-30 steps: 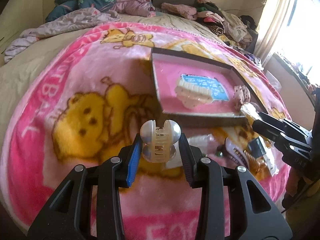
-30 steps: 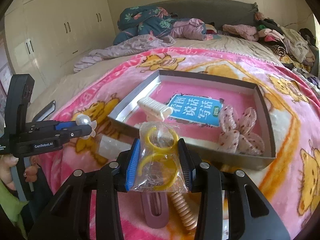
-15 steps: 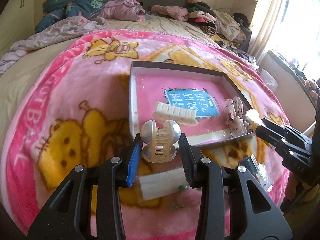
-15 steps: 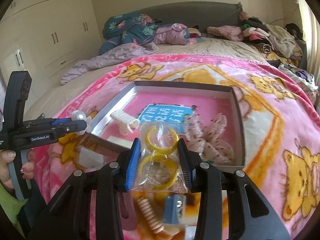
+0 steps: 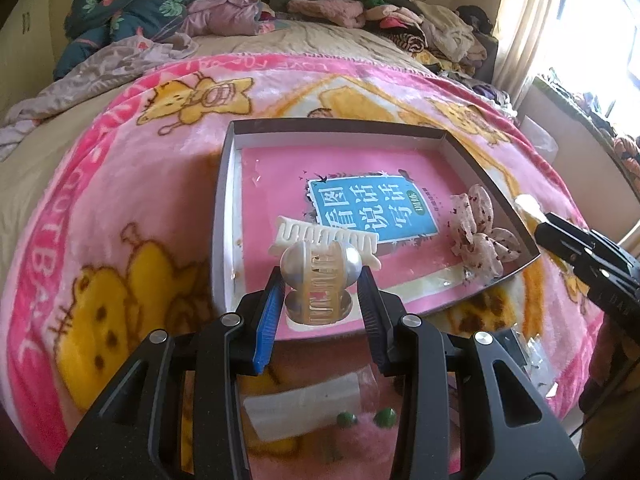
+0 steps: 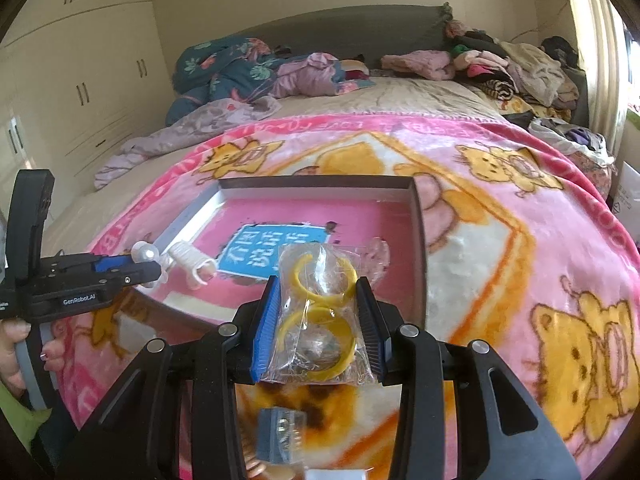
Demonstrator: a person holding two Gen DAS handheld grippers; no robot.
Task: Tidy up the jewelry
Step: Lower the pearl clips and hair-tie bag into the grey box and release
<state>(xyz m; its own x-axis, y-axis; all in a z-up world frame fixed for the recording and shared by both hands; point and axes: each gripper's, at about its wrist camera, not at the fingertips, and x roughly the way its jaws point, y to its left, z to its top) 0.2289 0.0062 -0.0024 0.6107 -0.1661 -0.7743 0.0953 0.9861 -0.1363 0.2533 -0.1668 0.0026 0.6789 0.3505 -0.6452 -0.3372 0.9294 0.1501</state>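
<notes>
Looking along the left gripper (image 5: 320, 284), its fingers are pinched on a pearly claw clip (image 5: 319, 280), held above the near left corner of the box (image 5: 224, 216). The box lies on a pink bear blanket (image 5: 120, 208). Inside it are a white comb clip (image 5: 328, 237), just beyond the held clip, a blue label (image 5: 372, 210) on the pink floor, and a spotted scrunchie (image 5: 480, 236) by the right wall. The right gripper (image 5: 532, 216) reaches in from the right, its tip at the box's right wall; its hold cannot be read from here. On the blanket under the left gripper lie a white strip (image 5: 304, 404) and two green beads (image 5: 366, 418).

From the right wrist, the right gripper (image 6: 318, 312) is clamped on a clear bag (image 6: 320, 316) with two yellow rings (image 6: 320, 280) inside, held over the box's (image 6: 418, 248) near edge. The left gripper (image 6: 148, 266) comes in from the left with the claw clip (image 6: 144, 254) at its tip, beside the comb clip (image 6: 192, 264). The scrunchie (image 6: 378, 258) shows partly behind the bag. A blue piece (image 6: 280, 436) lies on the blanket (image 6: 520, 240) below.
</notes>
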